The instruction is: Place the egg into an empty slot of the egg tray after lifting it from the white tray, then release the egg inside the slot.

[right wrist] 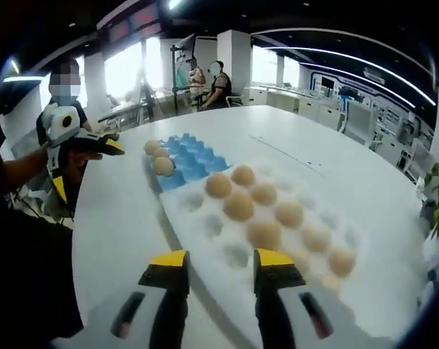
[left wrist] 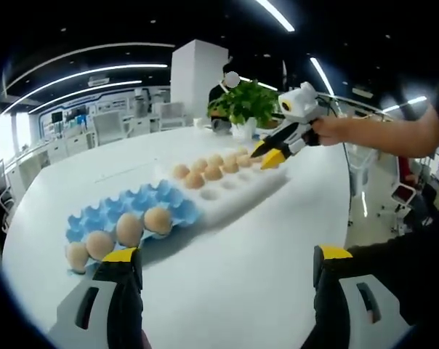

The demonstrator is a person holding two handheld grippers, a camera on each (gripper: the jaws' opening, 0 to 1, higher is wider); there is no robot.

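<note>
A white tray [left wrist: 234, 190] holds several brown eggs [left wrist: 213, 172] toward its far side. Its near end touches a blue egg tray [left wrist: 150, 196], which has several eggs [left wrist: 129, 229] along its near edge. My left gripper [left wrist: 225, 256] stands wide open over the bare table in front of the blue tray. My right gripper [left wrist: 269, 154], in a person's hand, hovers over the far end of the white tray. In the right gripper view my right gripper [right wrist: 221, 260] is open above the white tray [right wrist: 205, 218], short of its eggs [right wrist: 239, 206]; the blue tray [right wrist: 194, 163] lies beyond.
Everything sits on a large white oval table [left wrist: 227, 291]. A potted green plant [left wrist: 245, 105] stands at its far end behind the white tray. My left gripper [right wrist: 89, 149] shows open at the table's edge. People [right wrist: 205, 80] stand in the background.
</note>
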